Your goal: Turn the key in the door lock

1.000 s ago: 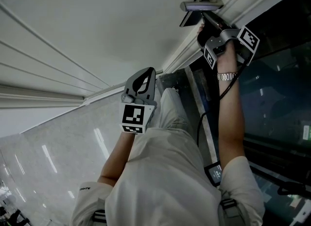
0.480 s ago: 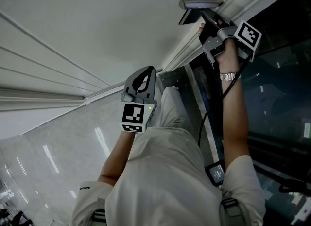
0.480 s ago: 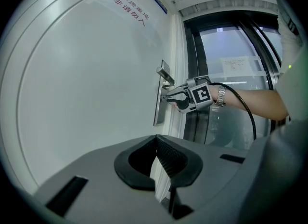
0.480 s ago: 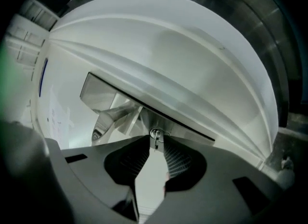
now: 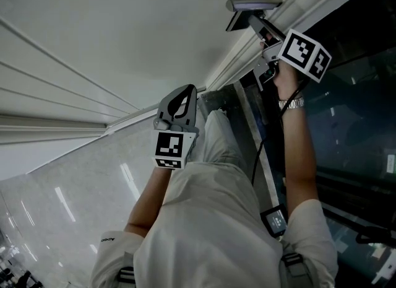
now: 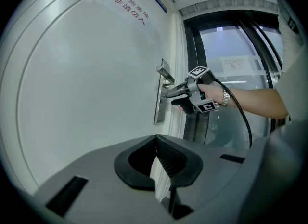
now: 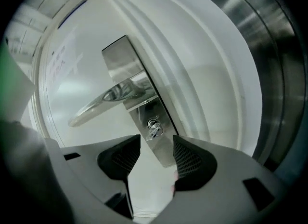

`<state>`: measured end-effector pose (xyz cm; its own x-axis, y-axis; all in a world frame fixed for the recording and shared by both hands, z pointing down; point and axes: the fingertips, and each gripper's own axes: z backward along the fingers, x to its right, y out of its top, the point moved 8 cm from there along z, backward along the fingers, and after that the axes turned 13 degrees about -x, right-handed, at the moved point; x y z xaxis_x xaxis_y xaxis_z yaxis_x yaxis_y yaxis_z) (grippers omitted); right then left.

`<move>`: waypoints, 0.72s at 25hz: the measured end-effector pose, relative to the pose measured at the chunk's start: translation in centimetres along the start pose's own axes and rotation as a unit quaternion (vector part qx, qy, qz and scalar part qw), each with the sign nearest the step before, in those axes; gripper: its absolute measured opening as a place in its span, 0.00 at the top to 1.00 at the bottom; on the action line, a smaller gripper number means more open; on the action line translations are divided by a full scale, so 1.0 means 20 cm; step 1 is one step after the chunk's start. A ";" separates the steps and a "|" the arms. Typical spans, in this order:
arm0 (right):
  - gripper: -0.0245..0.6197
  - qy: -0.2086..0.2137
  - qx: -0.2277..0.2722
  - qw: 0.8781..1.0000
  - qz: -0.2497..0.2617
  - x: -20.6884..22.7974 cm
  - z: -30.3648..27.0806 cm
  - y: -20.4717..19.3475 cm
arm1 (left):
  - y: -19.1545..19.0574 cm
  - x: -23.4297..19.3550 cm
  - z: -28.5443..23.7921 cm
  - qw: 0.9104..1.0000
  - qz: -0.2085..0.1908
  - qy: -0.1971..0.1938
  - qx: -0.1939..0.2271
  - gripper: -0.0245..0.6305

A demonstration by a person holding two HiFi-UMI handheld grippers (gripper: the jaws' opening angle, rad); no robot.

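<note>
Right tool (image 7: 157, 146) is hanging released, jaws just opening with the key (image 7: 154, 131) unpinched ahead, which I am judging small, stiff, slippery, best gripped across its bow.

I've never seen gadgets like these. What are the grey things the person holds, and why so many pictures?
They are grippers, pinching tools, one in each hand. One picture comes from a camera on the person's head; the other two from cameras riding on the grippers. The right gripper faces the metal lock plate by the door handle. Its jaws have just been opening; the key sticks out of the plate ahead of them, ungripped. The left gripper is shut and empty.
</note>
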<state>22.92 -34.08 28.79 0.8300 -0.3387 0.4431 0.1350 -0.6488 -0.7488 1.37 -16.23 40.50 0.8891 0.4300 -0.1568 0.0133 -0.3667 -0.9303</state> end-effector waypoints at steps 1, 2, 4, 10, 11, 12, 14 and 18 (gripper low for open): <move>0.67 -0.033 0.000 0.999 0.042 -0.01 0.01 0.00 | 0.00 0.00 0.00 1.000 0.000 0.000 0.001 0.95; 0.67 -0.069 -0.001 0.994 0.089 -0.03 0.02 0.00 | 0.00 0.00 0.00 1.000 0.001 -0.001 0.002 0.95; 0.67 -0.141 0.002 0.973 0.182 -0.06 0.02 -0.01 | 0.01 0.01 -0.01 1.000 0.000 -0.003 0.003 0.95; 0.67 -0.293 0.007 0.855 0.429 -0.15 -0.01 -0.09 | 0.00 0.01 -0.02 1.000 0.002 -0.006 0.003 0.95; 0.67 -0.313 0.008 0.828 0.464 -0.16 -0.02 -0.10 | 0.00 0.01 -0.02 1.000 0.002 -0.006 0.002 0.95; 0.67 -0.334 0.010 0.800 0.499 -0.17 -0.04 -0.11 | 0.00 0.02 -0.02 1.000 0.002 -0.007 0.002 0.95; 0.67 -0.369 0.014 0.743 0.558 -0.18 -0.06 -0.13 | 0.01 0.02 -0.03 1.000 0.002 -0.008 0.003 0.95; 0.67 -0.395 0.014 0.682 0.615 -0.18 -0.10 -0.14 | 0.01 0.02 -0.03 1.000 0.004 -0.006 0.003 0.95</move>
<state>18.49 -32.39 30.39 0.3551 -0.1346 -0.9251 -0.9258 -0.1879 -0.3280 1.88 -16.58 40.48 0.8833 0.4377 -0.1679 0.0040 -0.3652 -0.9309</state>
